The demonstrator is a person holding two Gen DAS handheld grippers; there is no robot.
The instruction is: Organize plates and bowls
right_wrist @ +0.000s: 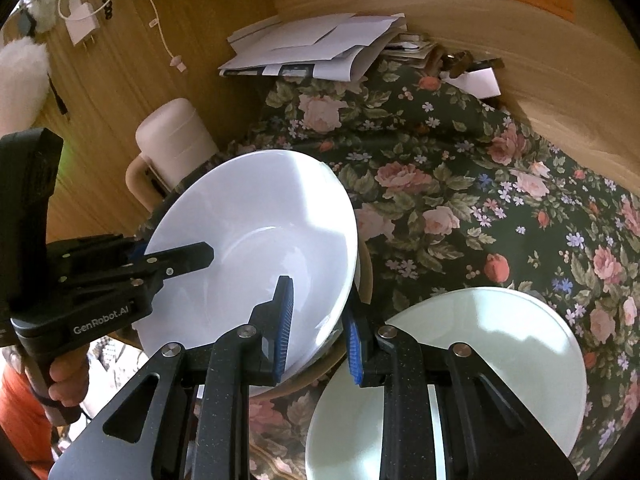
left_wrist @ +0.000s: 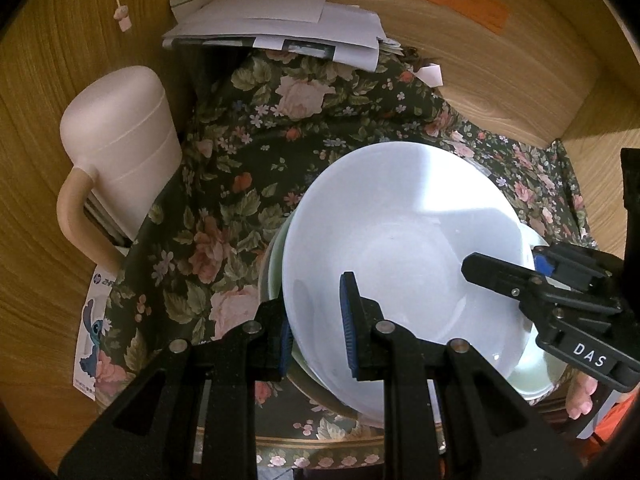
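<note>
Both grippers are on the white bowl (left_wrist: 400, 264) now, one at each side of its rim. The left gripper (left_wrist: 318, 328) has its jaws pinched onto the near rim, one blue pad inside, one outside. The right gripper (right_wrist: 320, 330) is clamped the same way on the opposite rim. The bowl is tilted, sitting on top of a stack of dishes on the floral cloth (right_wrist: 460, 200), and the pale green plate (right_wrist: 480, 360) lies just beside the bowl on that cloth.

Judging by this, the step is setting the bowl down, so the trick will be levelling both sides together and releasing only once it is seated.

Both grippers angle steeply downward toward the bowl, a hand (right_wrist: 66, 380) gripping the left one's handle. The pink jug (left_wrist: 120, 160) stands well apart from the bowl.
</note>
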